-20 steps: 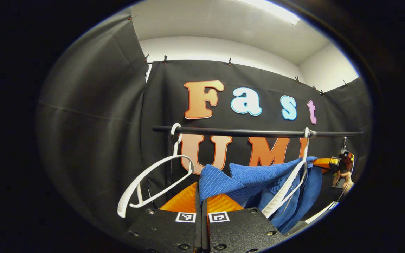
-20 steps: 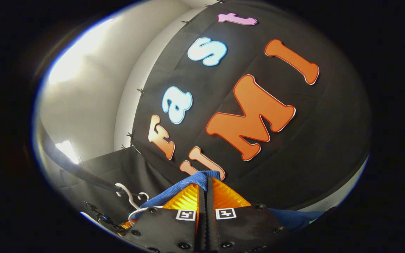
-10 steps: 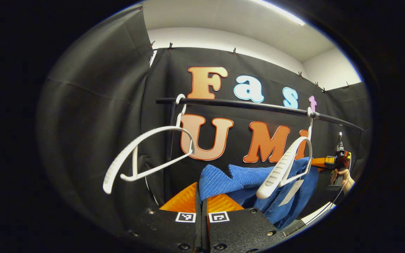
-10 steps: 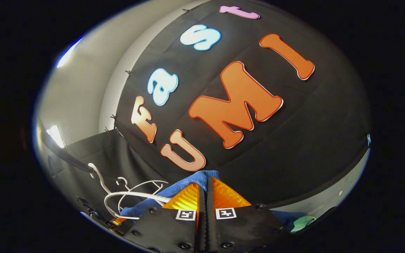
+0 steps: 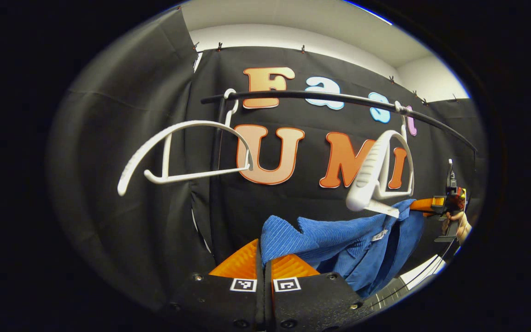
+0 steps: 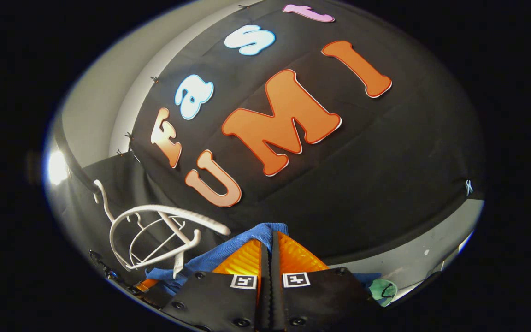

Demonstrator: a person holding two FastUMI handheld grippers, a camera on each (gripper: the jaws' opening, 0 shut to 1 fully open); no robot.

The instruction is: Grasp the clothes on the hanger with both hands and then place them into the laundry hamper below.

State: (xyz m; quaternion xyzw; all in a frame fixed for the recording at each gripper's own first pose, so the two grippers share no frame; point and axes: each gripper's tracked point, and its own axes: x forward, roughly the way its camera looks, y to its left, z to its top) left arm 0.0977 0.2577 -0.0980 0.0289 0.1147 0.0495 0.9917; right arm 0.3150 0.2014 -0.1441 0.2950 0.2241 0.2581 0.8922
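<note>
A blue ribbed garment (image 5: 339, 237) hangs stretched between my two grippers, below the black rail (image 5: 321, 97). My left gripper (image 5: 263, 243) is shut on one corner of it. The right gripper (image 5: 431, 203) holds the far end, with a hand (image 5: 461, 226) behind it. A white hanger (image 5: 380, 170) swings bare on the rail just above the cloth. In the right gripper view my right gripper (image 6: 270, 235) is shut on a fold of the blue garment (image 6: 210, 260), with the white hanger (image 6: 155, 230) to its left.
A second, empty white hanger (image 5: 182, 147) hangs at the rail's left end beside a black upright post (image 5: 215, 184). The rail (image 6: 69, 161) curves along the left edge. Pale floor (image 6: 408, 260) and a small green object (image 6: 380, 290) lie low right.
Both grippers have come down with the garment. It has slipped off the right-hand hanger, which now hangs bare above it. The rail and hangers stand higher in both views.
</note>
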